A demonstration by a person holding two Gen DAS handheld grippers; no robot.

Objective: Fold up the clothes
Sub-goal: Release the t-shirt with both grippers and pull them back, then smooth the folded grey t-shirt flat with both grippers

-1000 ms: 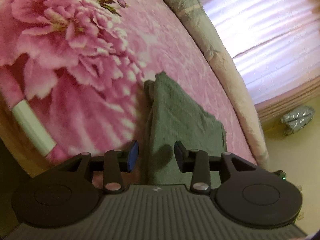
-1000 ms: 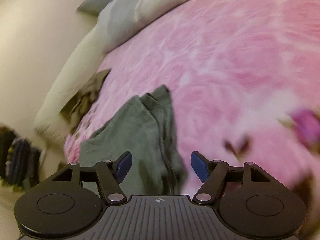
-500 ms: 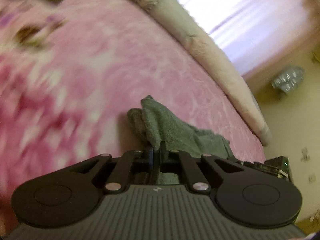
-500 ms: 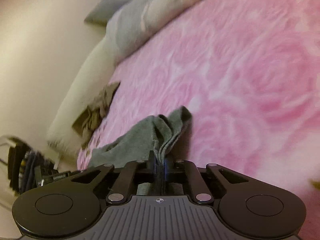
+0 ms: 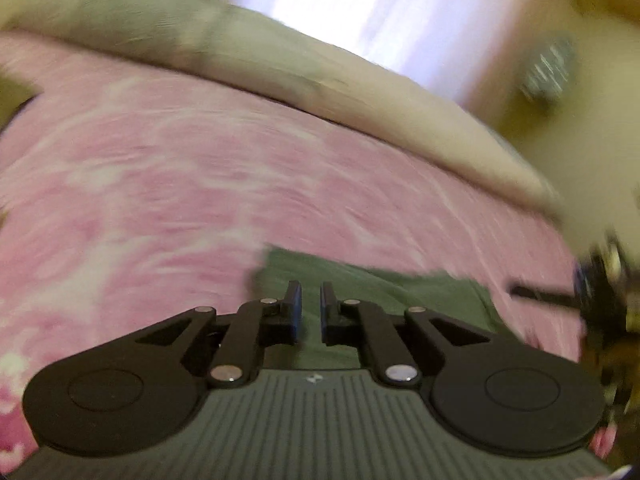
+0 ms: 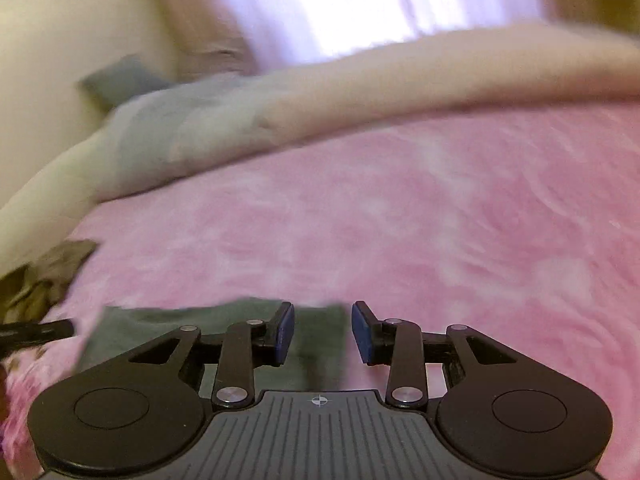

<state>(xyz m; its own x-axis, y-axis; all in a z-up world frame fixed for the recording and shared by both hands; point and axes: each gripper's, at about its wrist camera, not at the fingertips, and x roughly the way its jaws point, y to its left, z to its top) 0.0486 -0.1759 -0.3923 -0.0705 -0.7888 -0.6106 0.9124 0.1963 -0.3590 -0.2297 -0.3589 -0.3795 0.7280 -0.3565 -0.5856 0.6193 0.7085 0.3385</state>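
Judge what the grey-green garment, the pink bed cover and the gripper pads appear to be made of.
Grey-green garment: soft matte cloth, probably knit cotton; it lies flat and limp with creases. Pink bed cover: likely plush fleece, with a fuzzy, mottled surface, though blur hides the weave. Blue pads on the right gripper: smooth, probably rubber or soft plastic.

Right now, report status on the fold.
Left hand-held gripper opening, nothing pinched. Right hand-held gripper opening, off cloth. Green garment flat on pink bedspread. Nothing in the way.
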